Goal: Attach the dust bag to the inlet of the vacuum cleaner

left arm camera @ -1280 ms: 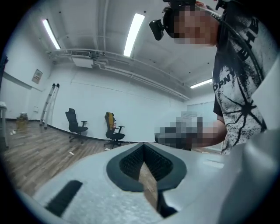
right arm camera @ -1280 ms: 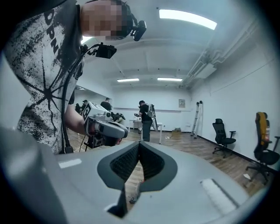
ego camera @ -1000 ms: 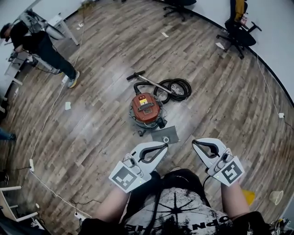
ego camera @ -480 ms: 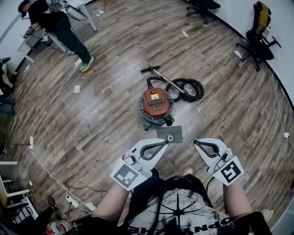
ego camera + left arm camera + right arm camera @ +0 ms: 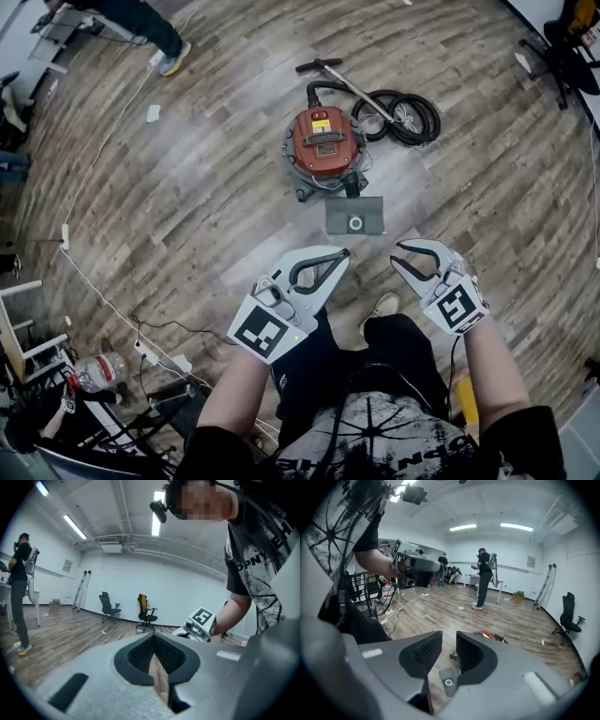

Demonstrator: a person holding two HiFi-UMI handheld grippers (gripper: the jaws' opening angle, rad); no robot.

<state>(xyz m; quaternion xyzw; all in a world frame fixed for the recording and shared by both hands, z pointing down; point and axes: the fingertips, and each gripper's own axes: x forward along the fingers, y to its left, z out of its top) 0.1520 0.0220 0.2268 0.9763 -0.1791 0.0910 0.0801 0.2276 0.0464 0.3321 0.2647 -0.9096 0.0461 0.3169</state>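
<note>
The red vacuum cleaner (image 5: 323, 145) stands on the wood floor ahead of me. Just in front of it the grey dust bag (image 5: 354, 216) lies flat, its round hole facing up. My left gripper (image 5: 343, 253) is shut and empty, its tips short of the bag's near left corner. My right gripper (image 5: 396, 255) hovers by the bag's near right corner; its jaws have just been opening and nothing is between them. In the right gripper view, the bag (image 5: 449, 682) shows through the gap of the right gripper (image 5: 449, 651), with the vacuum (image 5: 487, 634) beyond. The left gripper (image 5: 154, 660) points level across the room.
A black hose and wand (image 5: 403, 108) coil behind the vacuum. A person (image 5: 155, 23) stands at the far left, and an office chair (image 5: 572, 37) at the far right. Cables and a power strip (image 5: 145, 354) run along the left. My shoe (image 5: 382, 305) is under the grippers.
The view has tilted down and come nearer the vacuum and the bag. Both grippers have sunk toward the floor. The right jaws have gone from shut to open.
</note>
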